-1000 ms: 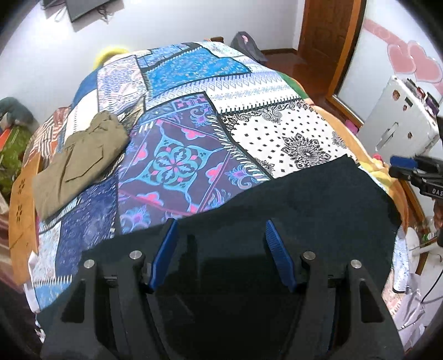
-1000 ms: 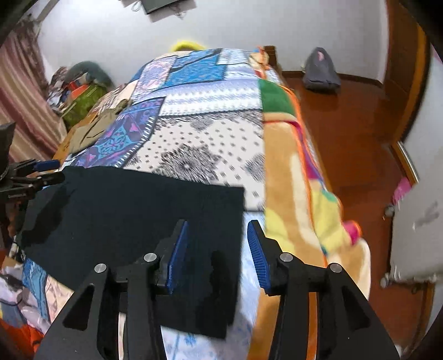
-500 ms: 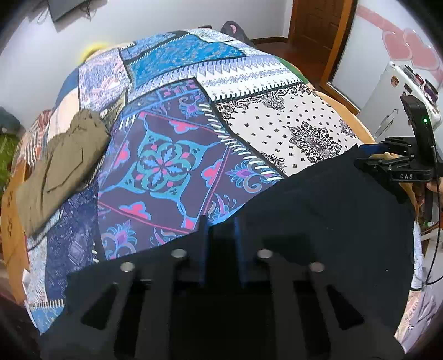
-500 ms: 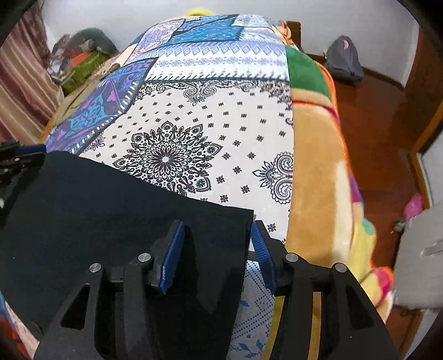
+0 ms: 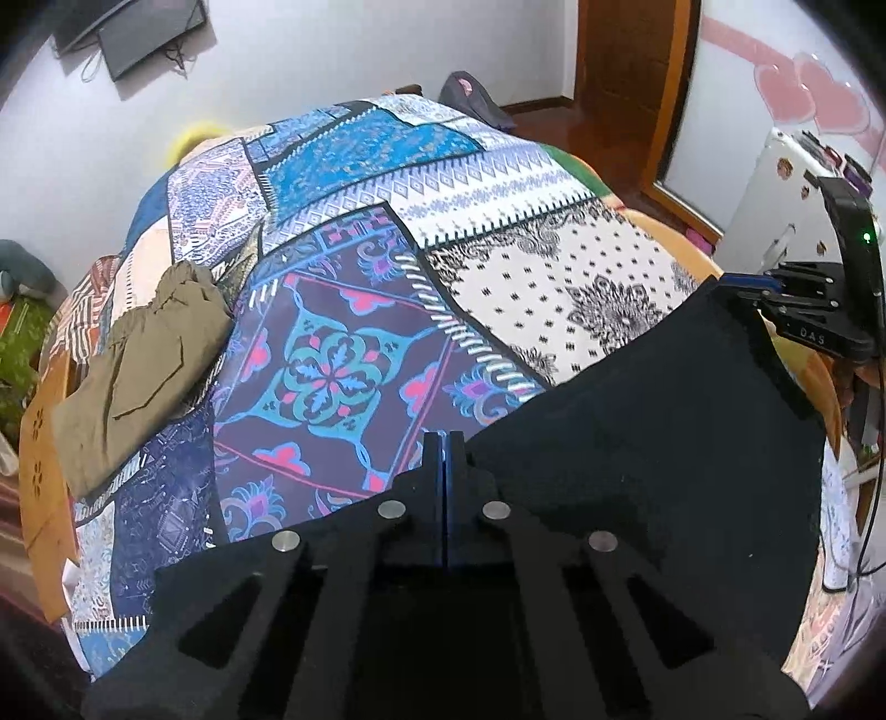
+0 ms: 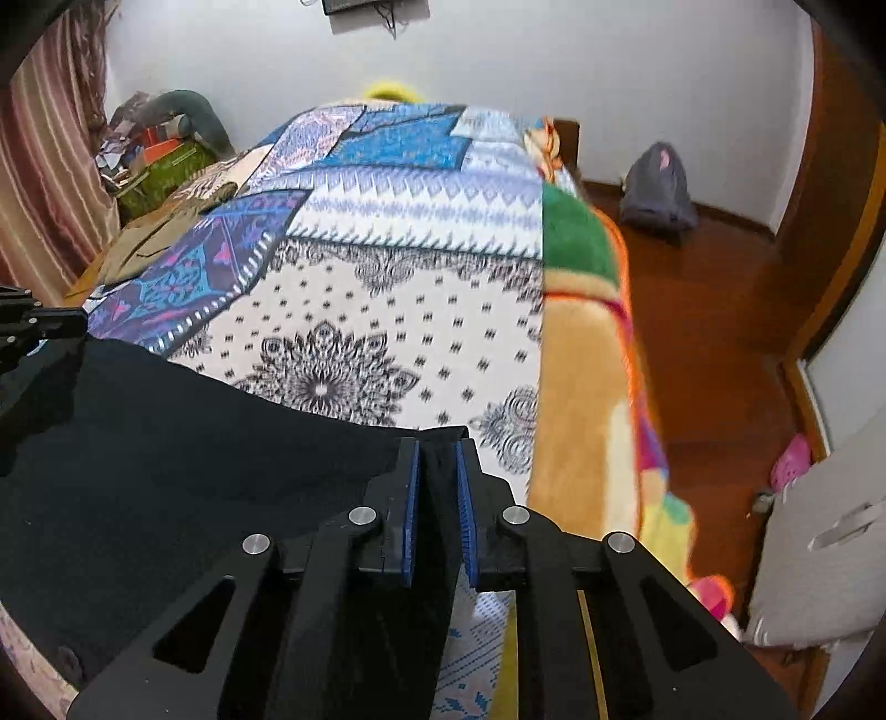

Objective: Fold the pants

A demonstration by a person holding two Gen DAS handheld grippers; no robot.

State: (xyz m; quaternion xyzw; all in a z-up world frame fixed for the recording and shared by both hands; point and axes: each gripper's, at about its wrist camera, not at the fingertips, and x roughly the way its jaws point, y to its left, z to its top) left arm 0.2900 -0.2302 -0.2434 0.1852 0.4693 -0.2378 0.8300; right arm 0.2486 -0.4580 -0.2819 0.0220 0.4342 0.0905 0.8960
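Now both grippers pinch the black pants (image 5: 653, 443) on the bed (image 5: 354, 310): left gripper (image 5: 443, 443) at one edge, right gripper (image 6: 437, 448) at a corner.

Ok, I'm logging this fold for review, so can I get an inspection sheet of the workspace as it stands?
Surface: bed with patchwork bedspread, patterned, mostly bare.
Job's things: black pants spread flat across the near end of the bed.
Clutter: olive-green garment lying folded near the bed's left edge.
Grippers: left hand-held gripper shut at the pants' far edge; right hand-held gripper shut on the pants' corner, black fabric between its pads.
Cables: black cable hanging by the right hand-held gripper; wires dangling under a wall-mounted screen.
Surroundings: white wall, wooden floor, grey backpack against the wall, wooden door.
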